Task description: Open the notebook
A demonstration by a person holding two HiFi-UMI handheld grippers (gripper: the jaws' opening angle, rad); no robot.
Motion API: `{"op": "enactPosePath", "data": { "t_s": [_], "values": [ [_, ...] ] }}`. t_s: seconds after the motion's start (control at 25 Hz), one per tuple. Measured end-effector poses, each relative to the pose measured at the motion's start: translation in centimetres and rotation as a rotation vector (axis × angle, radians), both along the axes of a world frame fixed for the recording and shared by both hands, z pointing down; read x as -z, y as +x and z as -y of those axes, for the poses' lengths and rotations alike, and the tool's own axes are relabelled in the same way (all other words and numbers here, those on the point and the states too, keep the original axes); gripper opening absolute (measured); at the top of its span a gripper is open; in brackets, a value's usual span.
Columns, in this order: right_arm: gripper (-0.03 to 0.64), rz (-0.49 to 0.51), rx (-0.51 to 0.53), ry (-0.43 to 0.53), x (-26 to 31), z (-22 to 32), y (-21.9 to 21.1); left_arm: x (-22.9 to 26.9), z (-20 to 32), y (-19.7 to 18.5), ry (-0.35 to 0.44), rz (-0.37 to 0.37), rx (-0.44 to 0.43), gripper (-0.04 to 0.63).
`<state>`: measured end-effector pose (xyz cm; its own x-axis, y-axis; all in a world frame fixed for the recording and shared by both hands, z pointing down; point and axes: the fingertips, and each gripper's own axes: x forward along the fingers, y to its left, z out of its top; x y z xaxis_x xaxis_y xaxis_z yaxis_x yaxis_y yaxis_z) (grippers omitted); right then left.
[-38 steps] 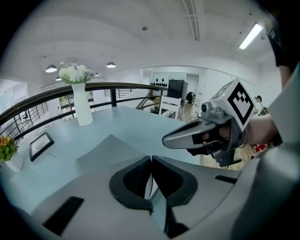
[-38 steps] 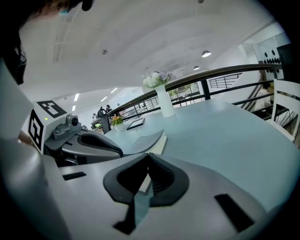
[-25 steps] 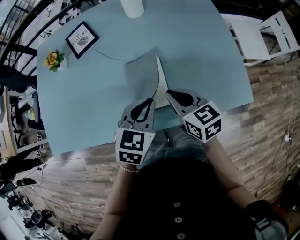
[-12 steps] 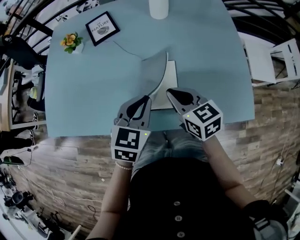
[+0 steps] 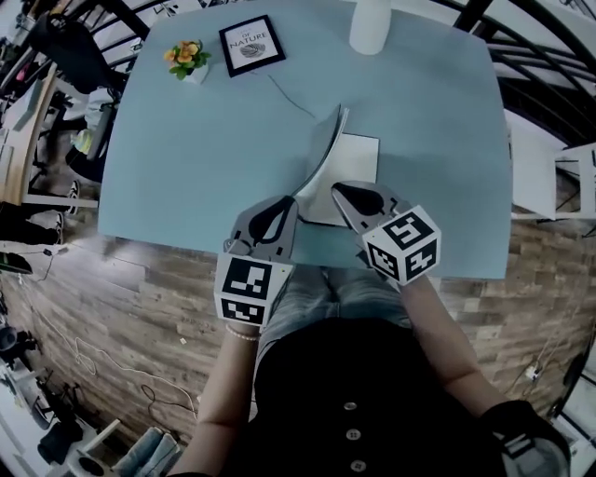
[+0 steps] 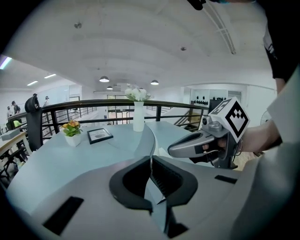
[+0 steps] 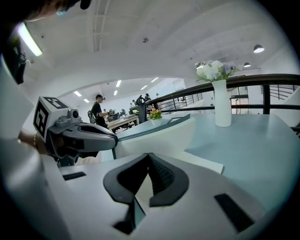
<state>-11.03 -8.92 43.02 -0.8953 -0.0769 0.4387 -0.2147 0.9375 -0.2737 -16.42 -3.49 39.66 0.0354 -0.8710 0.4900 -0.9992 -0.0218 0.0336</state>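
Head view: the round-cornered light blue table (image 5: 186, 158) fills the upper half, and the flat notebook (image 5: 352, 172) lies on it close to the near edge, right in front of me. Its thin grey cover (image 5: 321, 154) stands steeply up from the left side of the block, bowed in a curve, and a bare white page faces up beside it.

My left gripper (image 5: 291, 200) is clamped on that grey cover at its near edge. In the left gripper view the sheet runs edge-on straight between the two black pads, which are pressed against it.

My right gripper (image 5: 340, 189) sits just to the right of the cover, with its tip over the near left part of the white page. Its jaws are closed together with nothing between them, and I cannot tell whether the tip presses on the paper.

At the far edge stands a tall white vase (image 5: 370, 23); the left gripper view shows white flowers (image 6: 136, 93) in it. At the far left corner a black-framed picture (image 5: 251, 44) stands beside a small white pot (image 5: 193, 74) that holds yellow and orange blossoms (image 5: 183, 53).
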Motion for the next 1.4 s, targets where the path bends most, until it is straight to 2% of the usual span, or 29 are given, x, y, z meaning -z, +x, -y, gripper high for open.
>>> {"op": "enactPosePath", "data": {
  "t_s": [0.32,0.8,1.0,1.24,1.4],
  "values": [
    [0.006,0.007,0.119,-0.002,0.3,-1.6,-2.2,0.2,-2.5,-2.1,0.028,-0.043,0.167,0.031],
    [0.006,0.01,0.166,-0.008,-0.1,-2.3,-3.6,-1.6,-4.4,-5.5,0.011,-0.067,0.322,0.031],
    [0.006,-0.01,0.169,-0.016,-0.7,-3.1,-4.4,-2.7,-5.1,-7.0,-0.026,-0.098,0.343,0.031],
    [0.006,-0.034,0.145,-0.025,-1.2,-3.7,-5.6,-4.1,-5.6,-8.6,-0.05,-0.099,0.322,0.034],
    [0.006,-0.052,0.127,-0.027,-1.6,-3.7,-6.7,-5.3,-5.9,-9.6,-0.081,-0.125,0.311,0.037]
  ]
}}
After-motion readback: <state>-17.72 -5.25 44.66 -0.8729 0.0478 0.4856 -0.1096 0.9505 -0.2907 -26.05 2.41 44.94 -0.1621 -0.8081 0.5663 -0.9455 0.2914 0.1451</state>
